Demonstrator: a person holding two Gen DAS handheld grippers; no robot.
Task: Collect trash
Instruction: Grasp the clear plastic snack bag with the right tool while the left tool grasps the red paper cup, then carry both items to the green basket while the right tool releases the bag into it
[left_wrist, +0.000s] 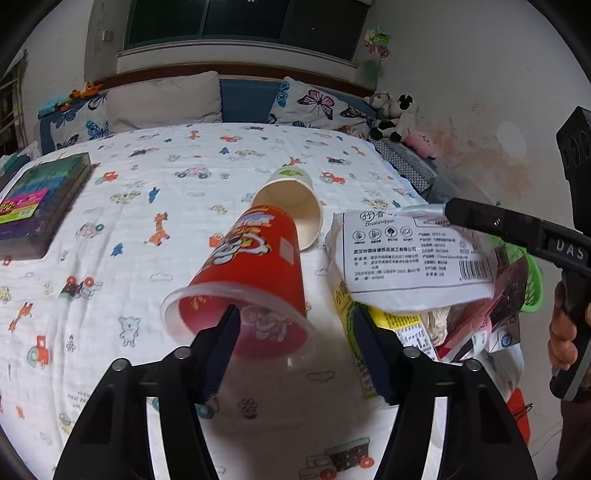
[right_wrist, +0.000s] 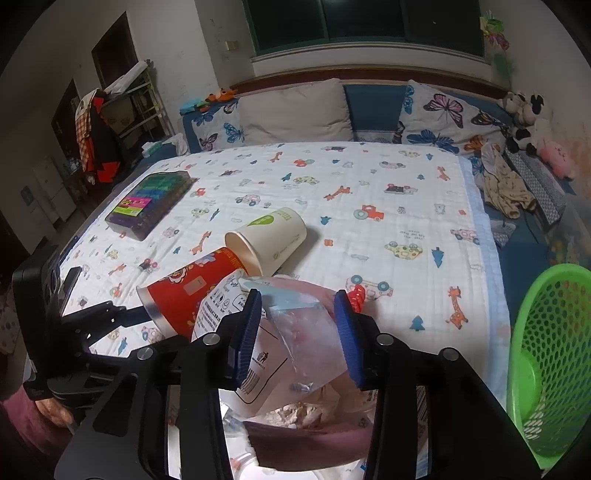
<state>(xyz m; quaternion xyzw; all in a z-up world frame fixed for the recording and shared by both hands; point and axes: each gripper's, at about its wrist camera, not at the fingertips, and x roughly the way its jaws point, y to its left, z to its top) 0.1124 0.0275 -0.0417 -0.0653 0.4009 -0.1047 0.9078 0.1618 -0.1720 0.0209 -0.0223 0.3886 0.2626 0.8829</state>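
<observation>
1. Left wrist view, far left of the bed (left_wrist: 221, 147): a dark plastic case (left_wrist: 40, 199) lies flat near the edge, well apart from the trash; whether it counts as trash I cannot tell.
2. Next comes the red cup (left_wrist: 243, 266), on its side with its clear-rimmed mouth toward the camera. It is probably light, thin-walled and easy to crush. The left tongs (left_wrist: 299, 350) stand half open; one pad is in the mouth, the other well outside the wall, not pressing. I would pinch the rim wall gently.
3. Just behind it, touching its base, a white paper cup (left_wrist: 295, 206) lies with its mouth facing forward. It looks light and soft; grip its rim.
4. Further right sits a heap of wrappers, topped by a white plastic bag (left_wrist: 406, 258). This is limp, slippery film that will sag, so gather a bunched fold.
5. Right wrist view: the right tongs (right_wrist: 299, 332) are narrowed around a clear bag (right_wrist: 306, 339); both pads seem to press it.
6. Far right, a green basket (right_wrist: 554, 350) stands at the bed's edge, presumably the bin.
</observation>
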